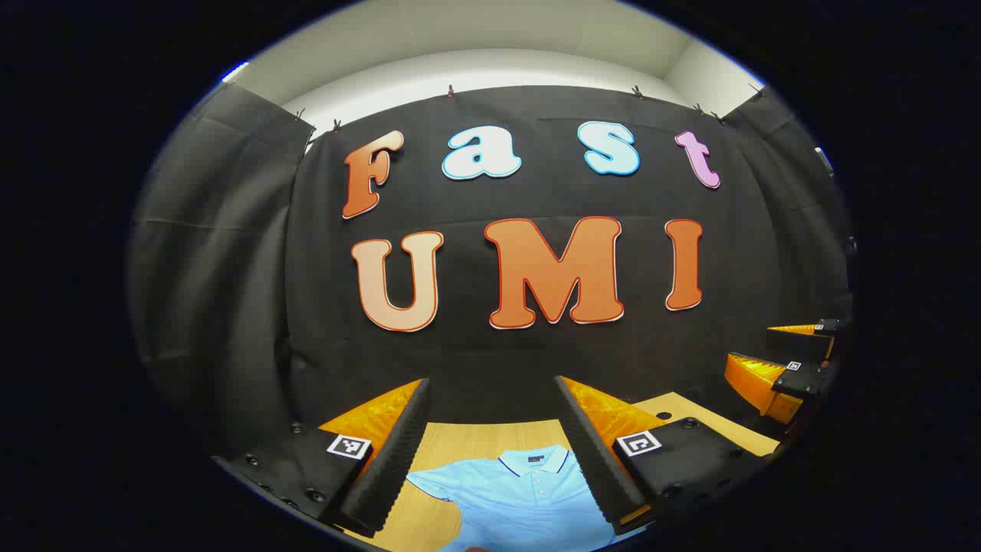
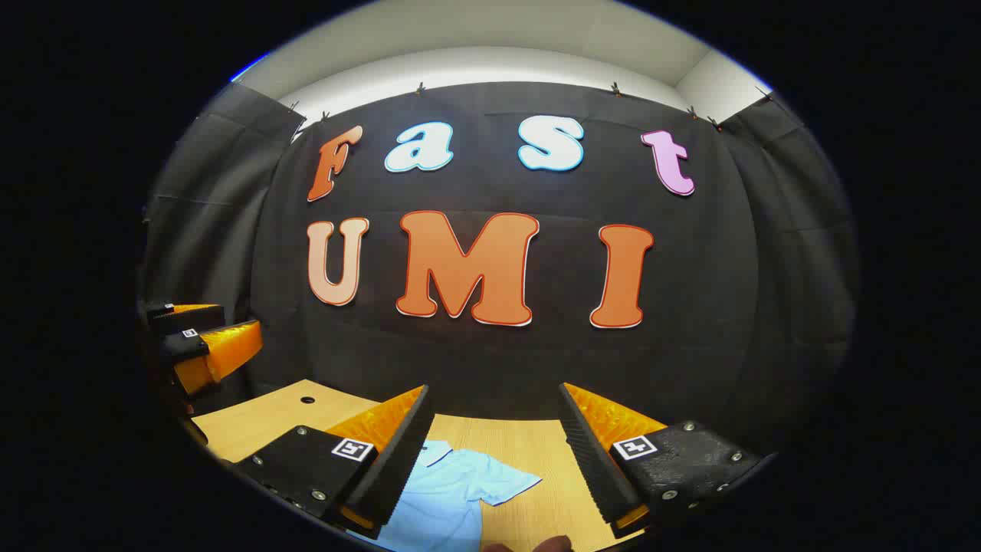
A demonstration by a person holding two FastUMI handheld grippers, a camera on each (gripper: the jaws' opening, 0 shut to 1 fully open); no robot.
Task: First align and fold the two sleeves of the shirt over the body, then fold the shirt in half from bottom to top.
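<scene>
Black cloth wall behind, pale ceiling above, clips along the cloth's top edge. Light wooden bench below, with a round hole near its back edge. Light blue polo shirt flat on the bench, collar toward the wall, one short sleeve spread sideways. Left gripper above the shirt, fingers wide apart, holding nothing. Right gripper above the sleeve, equally wide, empty.
</scene>
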